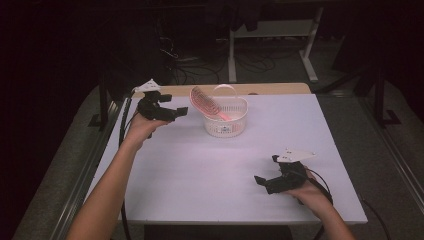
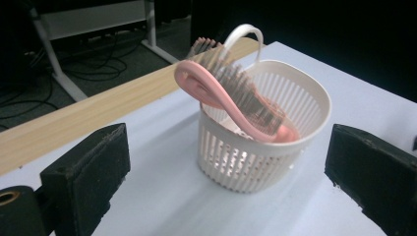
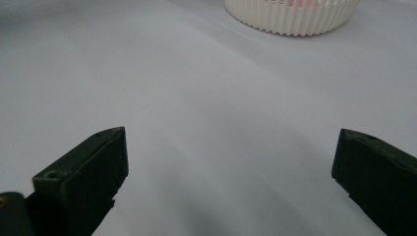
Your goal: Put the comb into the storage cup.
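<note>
A pink hairbrush [image 1: 207,104] leans in a white slotted basket [image 1: 226,125] at the back middle of the table; its bristled head sticks out over the rim to the left. In the left gripper view the hairbrush [image 2: 231,98] and basket [image 2: 255,157] stand just ahead of the wide-apart jaws, with nothing between them. My left gripper [image 1: 181,113] is open, a little left of the basket and above the table. My right gripper [image 1: 261,180] is open near the front right, low over the table [image 3: 196,98]. The basket's base [image 3: 290,17] shows at the top of the right gripper view.
The white table [image 1: 200,170] has a wooden strip [image 1: 280,89] along its far edge. Behind it, on the dark floor, are cables and the legs of a white desk frame [image 1: 232,60]. A thin white handle loop [image 2: 243,37] rises from the basket's far side.
</note>
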Tool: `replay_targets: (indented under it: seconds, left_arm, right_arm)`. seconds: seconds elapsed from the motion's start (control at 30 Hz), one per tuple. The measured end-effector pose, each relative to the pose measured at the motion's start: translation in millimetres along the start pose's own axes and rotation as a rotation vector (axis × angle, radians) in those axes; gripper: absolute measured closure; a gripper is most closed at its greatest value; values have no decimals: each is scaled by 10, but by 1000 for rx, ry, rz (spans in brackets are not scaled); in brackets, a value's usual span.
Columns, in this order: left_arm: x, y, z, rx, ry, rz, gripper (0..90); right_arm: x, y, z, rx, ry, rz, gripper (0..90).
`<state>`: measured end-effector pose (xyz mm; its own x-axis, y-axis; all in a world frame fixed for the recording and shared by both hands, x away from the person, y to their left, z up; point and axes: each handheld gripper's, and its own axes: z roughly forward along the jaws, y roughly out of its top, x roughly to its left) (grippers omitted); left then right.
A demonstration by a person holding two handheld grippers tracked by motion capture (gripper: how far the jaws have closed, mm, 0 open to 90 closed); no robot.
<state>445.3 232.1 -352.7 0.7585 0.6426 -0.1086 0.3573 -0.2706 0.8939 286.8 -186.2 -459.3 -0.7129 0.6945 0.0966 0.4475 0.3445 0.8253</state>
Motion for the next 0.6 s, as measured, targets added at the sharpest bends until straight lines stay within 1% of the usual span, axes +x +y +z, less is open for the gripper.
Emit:
replay_targets:
  seconds: [0.1,0.2,0.23,0.3,0.33,0.37,0.47,0.6]
  left_arm:
    - [-49,-80,-52,5,-11,7,29]
    - [-72,-117,-75,1,-16,9,25]
    - [-119,-187,-119,2,-34,10,19]
    - [-160,-236,-141,10,-48,14,9]
    - [-160,-236,-141,10,-48,14,0]
    - [-199,-278,-158,20,-55,19,0]
    - [-256,-341,-181,33,-71,23,0]
    - [-323,-432,-223,30,-81,27,0]
  right_arm:
    - [0,-3,-2,0,-2,3,1]
    - [-3,-4,-4,2,-4,6,1]
    - [-7,-2,-11,0,-7,9,0]
    - [-14,2,-19,-6,-14,7,0]
    - [-14,2,-19,-6,-14,7,0]
    - [-17,4,-23,-8,-13,11,0]
    - [-22,3,-30,-8,-17,17,0]
    - [-23,-1,-31,-5,-15,12,0]
